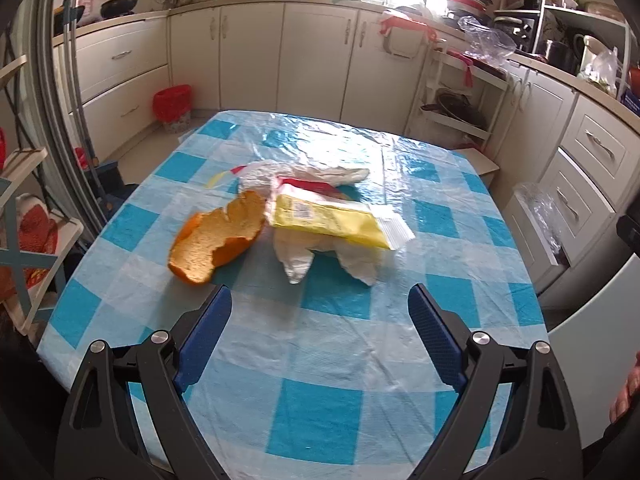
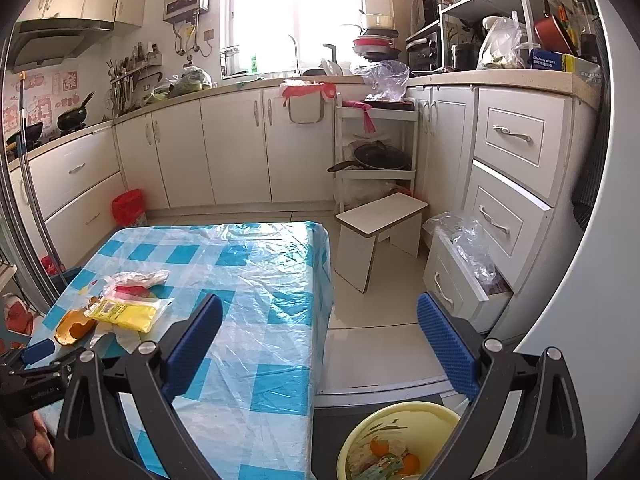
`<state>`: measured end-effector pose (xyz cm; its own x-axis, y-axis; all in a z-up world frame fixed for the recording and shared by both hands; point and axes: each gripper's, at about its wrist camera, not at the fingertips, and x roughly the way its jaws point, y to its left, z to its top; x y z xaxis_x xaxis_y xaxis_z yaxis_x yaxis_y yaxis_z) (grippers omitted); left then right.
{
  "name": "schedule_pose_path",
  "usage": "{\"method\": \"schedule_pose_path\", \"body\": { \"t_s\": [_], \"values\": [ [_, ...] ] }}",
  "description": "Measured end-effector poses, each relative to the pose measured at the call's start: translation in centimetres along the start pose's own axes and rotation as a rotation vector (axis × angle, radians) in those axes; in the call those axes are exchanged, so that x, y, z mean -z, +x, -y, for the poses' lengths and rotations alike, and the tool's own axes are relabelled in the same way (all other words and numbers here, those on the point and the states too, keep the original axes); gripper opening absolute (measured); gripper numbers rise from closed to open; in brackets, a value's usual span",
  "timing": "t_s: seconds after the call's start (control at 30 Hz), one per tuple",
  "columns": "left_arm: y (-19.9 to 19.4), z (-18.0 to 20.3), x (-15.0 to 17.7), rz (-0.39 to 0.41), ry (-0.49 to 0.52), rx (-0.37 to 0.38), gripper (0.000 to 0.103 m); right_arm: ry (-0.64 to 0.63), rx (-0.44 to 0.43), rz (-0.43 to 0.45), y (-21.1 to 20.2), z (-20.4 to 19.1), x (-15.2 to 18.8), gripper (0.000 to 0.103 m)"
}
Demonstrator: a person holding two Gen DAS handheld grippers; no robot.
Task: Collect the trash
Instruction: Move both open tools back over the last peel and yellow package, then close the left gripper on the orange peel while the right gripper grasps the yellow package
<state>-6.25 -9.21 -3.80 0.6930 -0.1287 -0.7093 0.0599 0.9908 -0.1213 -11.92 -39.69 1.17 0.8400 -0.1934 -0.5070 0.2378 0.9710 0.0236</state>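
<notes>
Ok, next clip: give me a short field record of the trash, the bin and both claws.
setting: kitchen, table with blue checked cover
trash on table: orange peel, yellow packet lying on white tissue
bin: yellow bowl on the floor beside the table, already holding peel and scraps
left claw: open, empty, facing the pile
right claw: open, empty, above the bowl

Bright daylight from the window (image 2: 296,16) at twelve o'clock, blown out to white in both views. Glare across the plastic-covered tablecloth (image 1: 320,360). Soft shadows under the orange peel (image 1: 218,236). Strong fisheye bending, black vignette at corners. Sharp overall, slightly soft toward edges.
</notes>
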Motion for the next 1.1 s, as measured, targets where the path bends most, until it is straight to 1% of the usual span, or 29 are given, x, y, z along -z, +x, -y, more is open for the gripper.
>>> {"method": "schedule_pose_path", "body": {
  "t_s": [0.17,0.33,0.57,0.73,0.9,1.03,1.1],
  "values": [
    [0.3,-3.8,-0.7,0.001,-0.060,-0.053,0.086,-0.035,-0.030,-0.027,0.8,-1.6,0.1,0.094],
    [0.2,-6.7,-2.1,0.026,-0.112,-0.090,0.086,-0.093,-0.070,-0.056,1.6,-4.0,0.4,0.094],
    [2.2,-9.3,-3.2,-0.017,-0.113,-0.141,0.087,-0.198,-0.141,-0.107,3.1,-8.4,1.1,0.094],
    [2.8,-10.7,-3.2,-0.030,-0.143,-0.137,0.087,-0.291,-0.201,-0.118,4.1,-12.2,1.6,0.094],
    [3.0,-11.4,-2.9,-0.039,-0.150,-0.126,0.087,-0.385,-0.257,-0.121,5.2,-16.5,2.1,0.094],
    [2.9,-11.7,-3.2,-0.036,-0.149,-0.116,0.087,-0.484,-0.306,-0.121,6.0,-20.1,2.9,0.094],
    [2.7,-11.9,-3.2,-0.031,-0.152,-0.111,0.087,-0.543,-0.314,-0.127,6.5,-21.8,3.4,0.094]
  ]
}}
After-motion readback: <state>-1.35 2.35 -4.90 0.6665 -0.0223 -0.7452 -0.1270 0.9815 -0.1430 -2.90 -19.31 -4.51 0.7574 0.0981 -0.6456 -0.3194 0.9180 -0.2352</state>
